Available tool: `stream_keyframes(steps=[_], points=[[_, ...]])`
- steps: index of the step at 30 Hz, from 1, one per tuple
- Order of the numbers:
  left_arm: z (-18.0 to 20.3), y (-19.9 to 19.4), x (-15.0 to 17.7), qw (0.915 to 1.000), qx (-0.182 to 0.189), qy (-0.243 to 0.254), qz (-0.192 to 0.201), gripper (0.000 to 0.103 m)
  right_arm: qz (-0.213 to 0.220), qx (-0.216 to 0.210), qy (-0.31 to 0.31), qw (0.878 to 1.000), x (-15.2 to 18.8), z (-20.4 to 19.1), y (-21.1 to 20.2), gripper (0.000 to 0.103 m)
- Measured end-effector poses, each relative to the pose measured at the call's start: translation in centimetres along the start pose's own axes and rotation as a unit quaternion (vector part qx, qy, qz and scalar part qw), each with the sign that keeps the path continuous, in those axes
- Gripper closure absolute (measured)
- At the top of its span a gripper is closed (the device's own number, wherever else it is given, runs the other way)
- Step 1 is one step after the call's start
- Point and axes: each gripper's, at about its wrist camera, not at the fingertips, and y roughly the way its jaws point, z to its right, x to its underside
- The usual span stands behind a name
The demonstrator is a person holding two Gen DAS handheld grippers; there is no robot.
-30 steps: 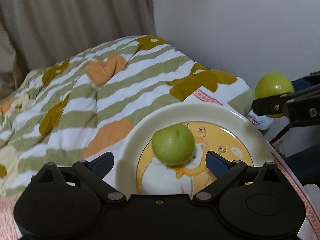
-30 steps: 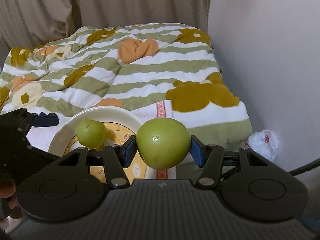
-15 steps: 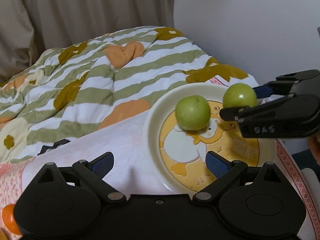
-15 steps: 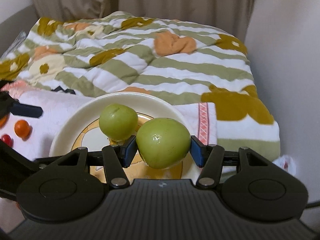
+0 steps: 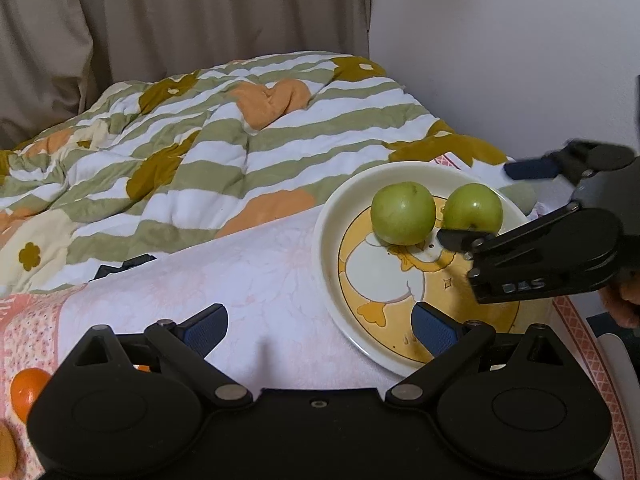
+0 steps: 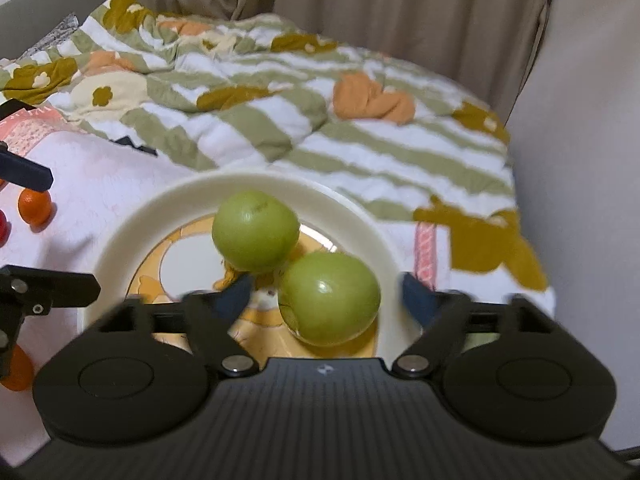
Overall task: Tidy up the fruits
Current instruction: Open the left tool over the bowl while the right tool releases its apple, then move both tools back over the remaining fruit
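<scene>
Two round green fruits sit on the cream ceramic plate with a yellow cartoon duck print [image 6: 120,236]. In the right wrist view the nearer green fruit [image 6: 329,298] lies at about 4 o'clock from the farther green fruit [image 6: 256,230], the two just beside each other, perhaps touching. The right gripper [image 6: 326,294] has its blue-padded fingers spread wide on either side of the nearer fruit, a gap showing between each pad and the skin; the fruit rests on the plate. This view is somewhat blurred.

In the left wrist view the same two fruits [image 5: 403,213] [image 5: 473,207] sit side by side in the far part of the plate [image 5: 332,216], and the right gripper [image 5: 496,204] reaches in from 3 o'clock. The left gripper [image 5: 318,324] hovers with its jaws wide apart and nothing between them; its right pad hangs over the plate's near rim.

The plate rests on a pale pink floral cloth [image 5: 248,280]. Small orange citrus fruits lie at 9 o'clock from the plate [image 6: 35,207], another at the lower left edge [image 5: 26,390]. A green, white and orange striped quilt [image 5: 224,128] lies crumpled at 12 o'clock, with beige curtains [image 5: 180,16] behind it.
</scene>
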Motion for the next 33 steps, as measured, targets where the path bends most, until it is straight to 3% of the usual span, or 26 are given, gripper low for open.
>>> stream_keyframes(steps=[6,18,25,33], points=[[0.3,-1.8,0.6,0.9998,-0.012,-0.014,0.010,0.003,-0.003,-0.009,0.039,0.999,-0.1,1.3,-2.3,0.000],[1.1,-9.0,2.1,0.9951,-0.045,-0.044,0.076,0.003,0.011,-0.010,0.112,0.994,0.3,2.5,-10.5,0.000],[1.4,-13.7,4.8,0.9894,-0.076,-0.064,0.106,0.003,0.027,-0.021,0.107,0.994,0.6,0.8,-15.7,0.000],[-0.4,-18.4,9.1,0.9823,-0.127,-0.088,0.105,0.003,0.035,-0.050,0.103,0.993,1.1,-2.4,-19.4,0.000]])
